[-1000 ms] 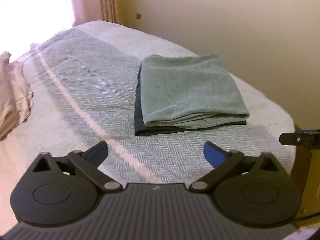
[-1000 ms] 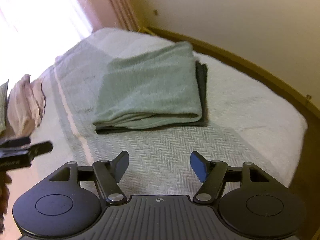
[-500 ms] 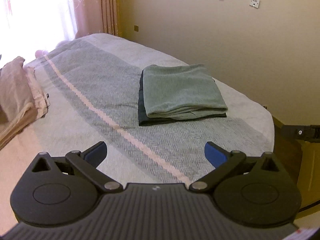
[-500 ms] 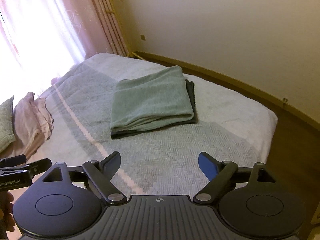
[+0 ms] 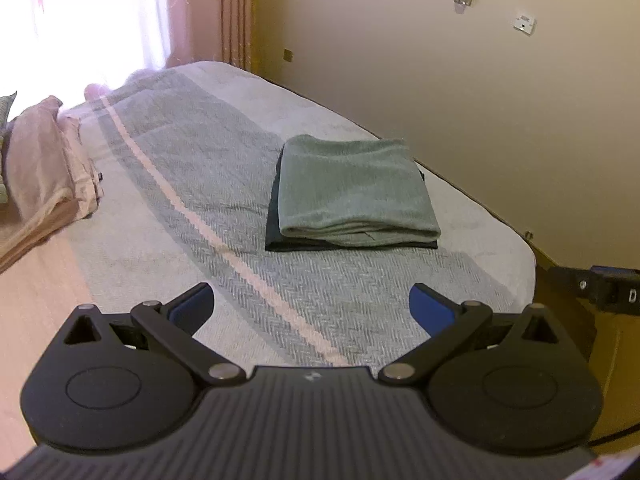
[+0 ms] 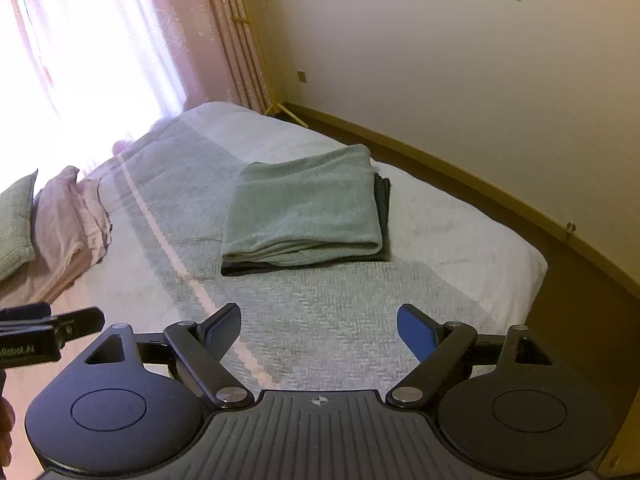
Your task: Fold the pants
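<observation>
The green pants [image 5: 354,188] lie folded on a dark folded garment [image 5: 280,242], near the wall-side edge of the bed [image 5: 168,184]; from both grippers the pants lie ahead and below, well apart, their long axis running away toward the wall; neither hand looks clearly nearer. The left gripper [image 5: 312,304] and the right gripper [image 6: 319,326] are both spread wide, grasping nothing. Count: one pair of green pants, one dark garment, two grippers; the fold looks finished.

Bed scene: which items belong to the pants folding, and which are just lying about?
Job:
folded green pants
dark folded garment under them
left tongs, open
right tongs, open

Lying about:
pink bedding pile
green pillow
curtain
</observation>
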The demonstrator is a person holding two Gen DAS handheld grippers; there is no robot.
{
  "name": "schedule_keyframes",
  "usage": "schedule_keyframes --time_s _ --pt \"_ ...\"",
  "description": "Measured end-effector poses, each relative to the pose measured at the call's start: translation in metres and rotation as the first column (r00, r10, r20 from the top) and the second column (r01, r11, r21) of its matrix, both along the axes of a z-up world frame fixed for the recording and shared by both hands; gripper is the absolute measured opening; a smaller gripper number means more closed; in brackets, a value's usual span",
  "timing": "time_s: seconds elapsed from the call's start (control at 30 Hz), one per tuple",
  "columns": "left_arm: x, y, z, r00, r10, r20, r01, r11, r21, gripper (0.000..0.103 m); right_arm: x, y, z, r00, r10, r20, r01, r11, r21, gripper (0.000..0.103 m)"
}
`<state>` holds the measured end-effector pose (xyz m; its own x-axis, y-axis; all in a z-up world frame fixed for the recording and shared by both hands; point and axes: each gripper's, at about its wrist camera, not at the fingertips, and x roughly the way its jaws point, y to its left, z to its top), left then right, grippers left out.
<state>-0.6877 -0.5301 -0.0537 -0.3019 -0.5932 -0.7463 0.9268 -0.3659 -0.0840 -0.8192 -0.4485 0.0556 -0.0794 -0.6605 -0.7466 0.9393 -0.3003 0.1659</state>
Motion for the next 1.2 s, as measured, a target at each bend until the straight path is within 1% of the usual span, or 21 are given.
schedule_keyframes --time_s 0.3,0.43,0.53,0.6,0.73,0.97,1.2 --pt "-0.021 -0.001 0.002 1.0 0.01 0.002 -0.01 1.0 0.011 0.102 -0.014 -0.003 -0.003 1.0 0.025 -0.017 -0.025 1.0 0.009 0.083" --pt "-0.023 -0.002 0.0 1.0 0.01 0.015 -0.01 1.0 0.012 0.102 -0.016 -0.005 -0.002 0.999 0.037 -0.037 -0.037 0.999 0.01 0.083" --pt "-0.023 -0.001 0.0 1.0 0.011 0.028 -0.011 1.0 0.008 0.102 -0.017 -0.007 -0.002 0.999 0.042 -0.03 -0.042 0.999 0.009 0.083" --pt "-0.022 -0.001 0.0 1.0 0.006 0.02 -0.006 1.0 0.013 0.102 -0.016 -0.008 -0.001 0.998 0.045 -0.033 -0.045 0.999 0.009 0.083" --pt "-0.024 -0.001 -0.001 0.999 -0.002 0.035 0.002 1.0 0.009 0.102 -0.013 -0.01 -0.001 0.998 0.044 -0.041 -0.043 0.999 0.014 0.083" --pt "-0.026 -0.002 -0.003 0.999 -0.017 0.038 0.017 1.0 0.017 0.102 -0.007 -0.013 0.002 0.998 0.042 -0.052 -0.041 0.999 0.014 0.083" --pt "-0.028 -0.001 -0.002 0.999 -0.013 0.037 0.012 1.0 0.015 0.102 -0.003 -0.014 0.002 0.998 0.045 -0.052 -0.044 0.999 0.01 0.083"
